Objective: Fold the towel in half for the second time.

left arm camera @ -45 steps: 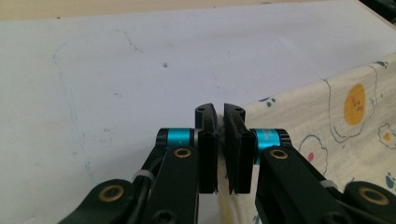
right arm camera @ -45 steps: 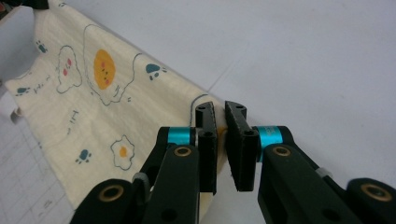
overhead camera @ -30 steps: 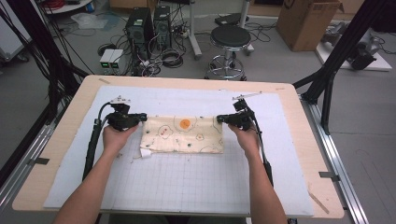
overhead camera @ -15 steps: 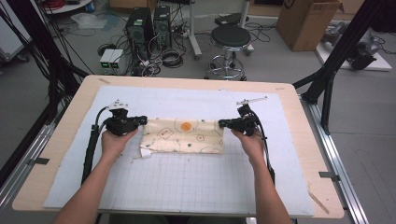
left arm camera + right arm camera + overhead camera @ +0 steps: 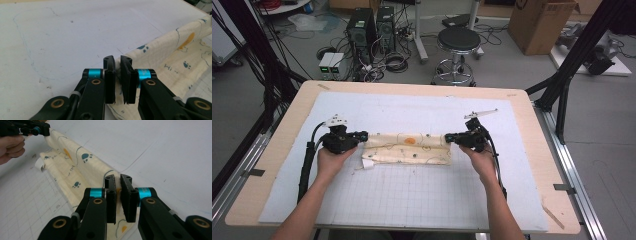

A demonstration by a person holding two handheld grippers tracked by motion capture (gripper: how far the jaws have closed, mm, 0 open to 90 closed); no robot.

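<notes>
On the white gridded mat (image 5: 412, 195): a folded cream cloth (image 5: 407, 148) held at both ends.
At the left, the left gripper (image 5: 362, 135) has its jaws nearly closed, pinching the cloth's left corner (image 5: 130, 56). The printed cloth lies in a long band at mid-table. At the right, the right gripper (image 5: 449, 137) has its jaws nearly closed on the right corner (image 5: 113, 173).

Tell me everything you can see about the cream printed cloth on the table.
The cream printed cloth looks like soft crinkled cotton, with blue paw prints, thin line drawings and an orange blob. It lies folded into a long narrow band on the white gridded mat, a small white tag showing near its left end. The left claw pinches one end, the right claw the other.
</notes>
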